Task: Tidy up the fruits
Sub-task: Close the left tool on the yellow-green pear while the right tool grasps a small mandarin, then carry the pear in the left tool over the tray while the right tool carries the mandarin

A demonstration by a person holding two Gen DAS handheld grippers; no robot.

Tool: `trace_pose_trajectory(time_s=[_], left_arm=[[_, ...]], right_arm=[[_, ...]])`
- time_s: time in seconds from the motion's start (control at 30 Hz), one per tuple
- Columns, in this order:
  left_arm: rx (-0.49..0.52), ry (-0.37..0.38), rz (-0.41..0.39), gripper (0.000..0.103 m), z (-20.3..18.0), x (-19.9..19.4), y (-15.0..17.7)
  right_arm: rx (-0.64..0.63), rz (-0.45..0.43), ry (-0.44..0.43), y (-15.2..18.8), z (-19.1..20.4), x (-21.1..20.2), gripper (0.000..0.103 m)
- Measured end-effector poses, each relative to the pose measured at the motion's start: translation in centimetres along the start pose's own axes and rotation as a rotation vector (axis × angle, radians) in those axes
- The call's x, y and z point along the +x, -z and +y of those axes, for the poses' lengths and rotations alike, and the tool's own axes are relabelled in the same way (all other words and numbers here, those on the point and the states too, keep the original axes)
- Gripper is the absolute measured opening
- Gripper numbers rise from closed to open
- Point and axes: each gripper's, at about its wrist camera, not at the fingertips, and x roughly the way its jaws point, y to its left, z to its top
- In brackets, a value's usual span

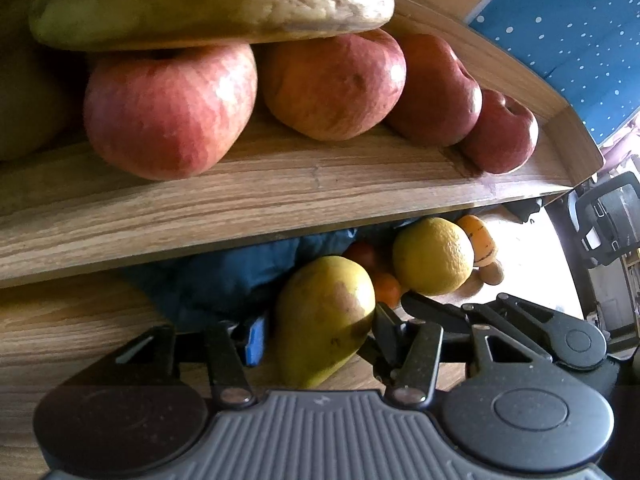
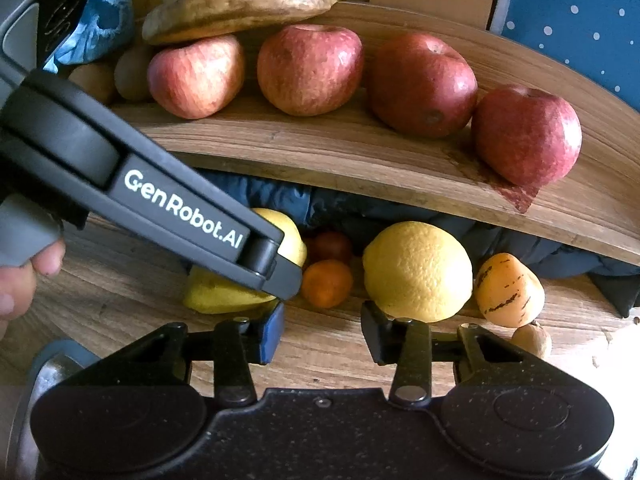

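Up top, apples (image 2: 310,70), seemingly bananas (image 2: 240,8).

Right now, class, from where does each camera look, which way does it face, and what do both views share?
Left wrist: on the left tool, looking down along its fingers at the pear they grip, apples on a shelf above; no body part shows.
Right wrist: on the right tool, which holds nothing, facing likewise toward the yellow citrus; a hand holding the left tool shows at left.
Shared: pear, apples, shelf, yellow citrus.
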Motion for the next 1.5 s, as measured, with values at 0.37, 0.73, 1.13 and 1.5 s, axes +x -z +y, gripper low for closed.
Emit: trace_pose_trajectory(time_s=[0.37,0.73,1.13,1.5], left_arm=[[-0.057,-0.003,0.008,0.057,1.7,-1.4,1.8],[-0.086,-0.034,0.007,0.057,1.8,-2.1,3.4],[-0.137,-0.081,-0.026,0.057,1.8,-4.4,6.4],[-0.153,-0.115,-0.088,0.057,0.0,-6.7,8.6]], right_arm=[[-0.02,-0.01,-0.005,0.9,0.2,-0.1,0.04],[-0.06,-0.021,-0.014,1.8,0.4,-0.5,0.03],[-0.065,-0.043,-0.088,4.0,1.1,-4.8,0.03],[-0.07,-0.088,-0.129,5.7,1.1,-8.5,0.03]])
